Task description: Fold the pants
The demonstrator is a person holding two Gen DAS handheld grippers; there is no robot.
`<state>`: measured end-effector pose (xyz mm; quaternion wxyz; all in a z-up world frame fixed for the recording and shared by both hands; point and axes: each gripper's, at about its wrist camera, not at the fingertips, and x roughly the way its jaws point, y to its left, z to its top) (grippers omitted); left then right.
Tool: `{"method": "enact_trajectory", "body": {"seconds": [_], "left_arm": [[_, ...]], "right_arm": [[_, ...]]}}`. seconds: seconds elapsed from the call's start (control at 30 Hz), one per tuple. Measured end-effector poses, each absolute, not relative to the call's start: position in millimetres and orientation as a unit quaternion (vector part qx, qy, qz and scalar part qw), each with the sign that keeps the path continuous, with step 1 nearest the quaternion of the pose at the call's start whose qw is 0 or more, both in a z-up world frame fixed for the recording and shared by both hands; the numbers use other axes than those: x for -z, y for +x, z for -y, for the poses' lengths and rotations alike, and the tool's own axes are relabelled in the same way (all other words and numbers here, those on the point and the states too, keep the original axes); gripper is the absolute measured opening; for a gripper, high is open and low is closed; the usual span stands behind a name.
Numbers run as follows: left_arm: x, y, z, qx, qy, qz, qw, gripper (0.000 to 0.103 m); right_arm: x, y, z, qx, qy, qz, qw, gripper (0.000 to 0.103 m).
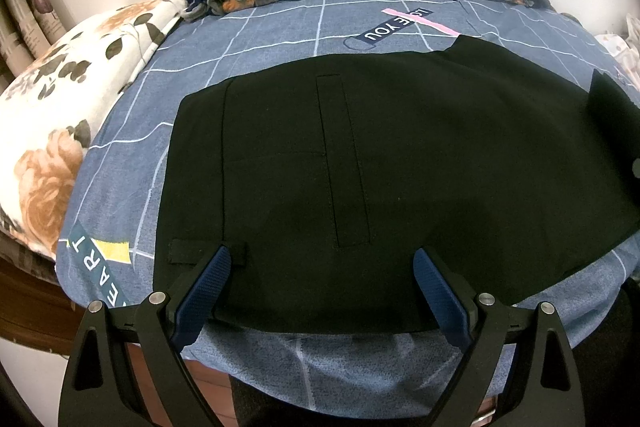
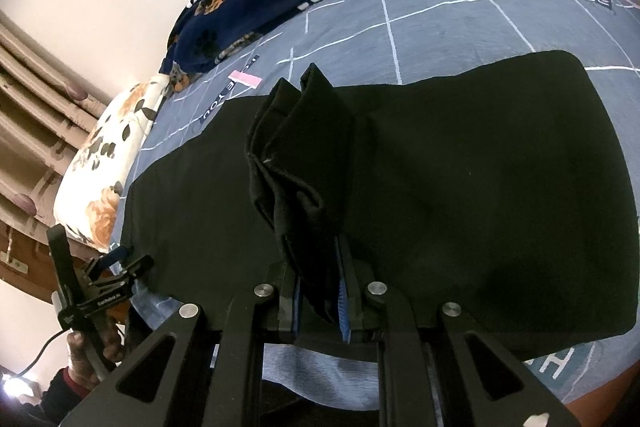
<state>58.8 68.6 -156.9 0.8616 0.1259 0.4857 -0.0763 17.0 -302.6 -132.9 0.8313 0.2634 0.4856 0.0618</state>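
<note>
On a bed's blue grid-patterned sheet [image 1: 280, 39], black fabric pants [image 1: 400, 147] lie flat beneath the wide-open, empty left gripper [image 1: 322, 291] while the right gripper [image 2: 320, 297], clamped on a raised bunch of cloth, appears mid-fold, needing a carry-over next.

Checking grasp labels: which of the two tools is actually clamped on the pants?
The right tool: its fingers are shut on a bunched fold of the black pants. The left tool hangs open above the waistband, gripping nothing.

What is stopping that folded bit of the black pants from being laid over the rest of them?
Nothing visible. The right gripper holds a bunched fold of the pants above the flat part, which lies bare on the bedsheet. The left gripper hovers open near the waistband.
</note>
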Motion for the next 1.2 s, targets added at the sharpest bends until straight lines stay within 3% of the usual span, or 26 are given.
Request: {"method": "enact_trajectory", "body": {"seconds": [0.73,1.03,1.2], "left_arm": [[156.1,59.4,-69.1,0.077,0.127,-0.486,0.861,0.093],[155.9,60.5,-69.8,0.076,0.127,-0.486,0.862,0.093],[144.3,51.8,-62.7,0.052,0.158,-0.447,0.879,0.093]], "right_arm": [[131.0,20.7,287.2,-0.064,0.217,-0.492,0.840,0.018],[132.4,22.7,278.8,-0.093,0.225,-0.496,0.833,0.043],[131.9,22.0,279.6,-0.109,0.241,-0.492,0.829,0.050]]}}
